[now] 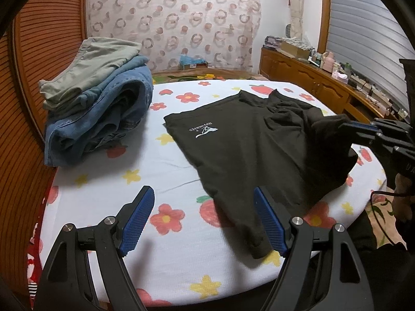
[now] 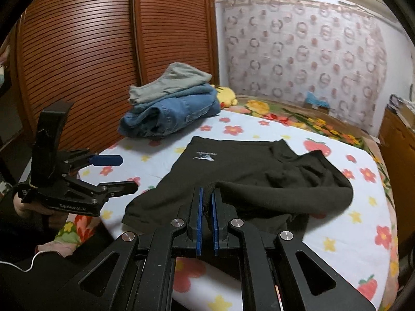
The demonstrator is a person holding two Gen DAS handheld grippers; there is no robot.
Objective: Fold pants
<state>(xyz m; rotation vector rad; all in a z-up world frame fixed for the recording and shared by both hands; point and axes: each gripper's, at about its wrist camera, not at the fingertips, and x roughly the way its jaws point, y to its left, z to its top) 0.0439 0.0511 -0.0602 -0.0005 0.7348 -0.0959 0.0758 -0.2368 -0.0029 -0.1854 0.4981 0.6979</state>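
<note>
Floral sheet (image 2: 337, 228) bears black pants (image 2: 259, 171), right tongs (image 2: 206, 199) pinching them

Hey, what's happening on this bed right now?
A person is folding a pair of black pants on the flowered sheet, a handheld gripper in each hand. The right gripper is shut on a bunched pant leg and holds it lifted over the rest of the garment. The left gripper is open and holds nothing, near the pants' close edge. A stack of folded clothes sits at the far left.
</note>
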